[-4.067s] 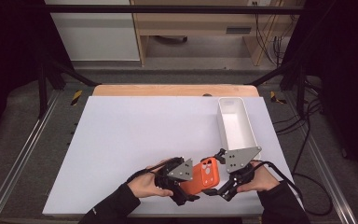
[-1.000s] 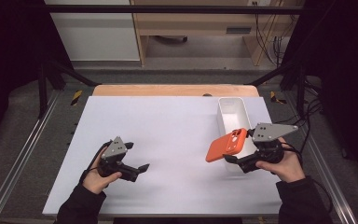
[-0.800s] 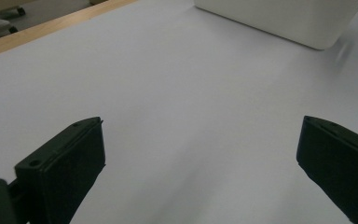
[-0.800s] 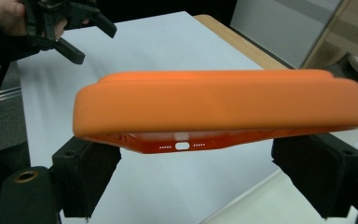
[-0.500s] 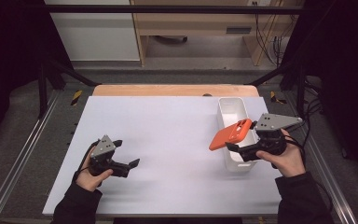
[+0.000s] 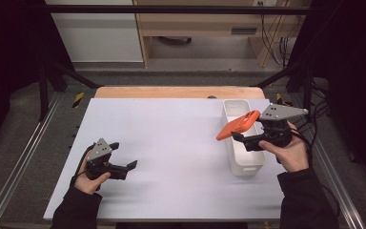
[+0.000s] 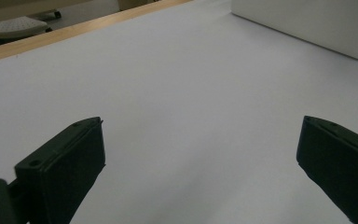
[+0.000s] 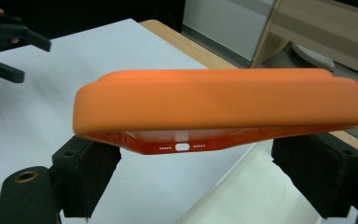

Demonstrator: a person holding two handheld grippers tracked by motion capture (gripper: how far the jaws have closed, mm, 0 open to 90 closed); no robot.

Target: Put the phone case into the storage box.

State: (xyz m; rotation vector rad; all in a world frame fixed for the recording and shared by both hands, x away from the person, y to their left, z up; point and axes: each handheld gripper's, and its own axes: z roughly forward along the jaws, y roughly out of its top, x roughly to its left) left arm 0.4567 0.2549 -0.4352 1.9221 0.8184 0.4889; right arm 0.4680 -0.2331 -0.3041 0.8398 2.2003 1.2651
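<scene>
Holding the orange silicone phone case [image 6: 238, 125] clenched in our right tongs [image 6: 242, 139] above the white rectangular plastic bin [image 6: 243, 163], likely for dropping it in, we rest the left tongs [image 6: 124, 166] released on the white desk [image 6: 171, 133].

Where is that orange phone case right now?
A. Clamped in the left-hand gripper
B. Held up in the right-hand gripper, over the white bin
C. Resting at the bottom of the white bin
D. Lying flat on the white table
B: the orange phone case sits tilted between the jaws of the right gripper, raised above the white bin, while the left gripper is open with nothing in it.
</scene>
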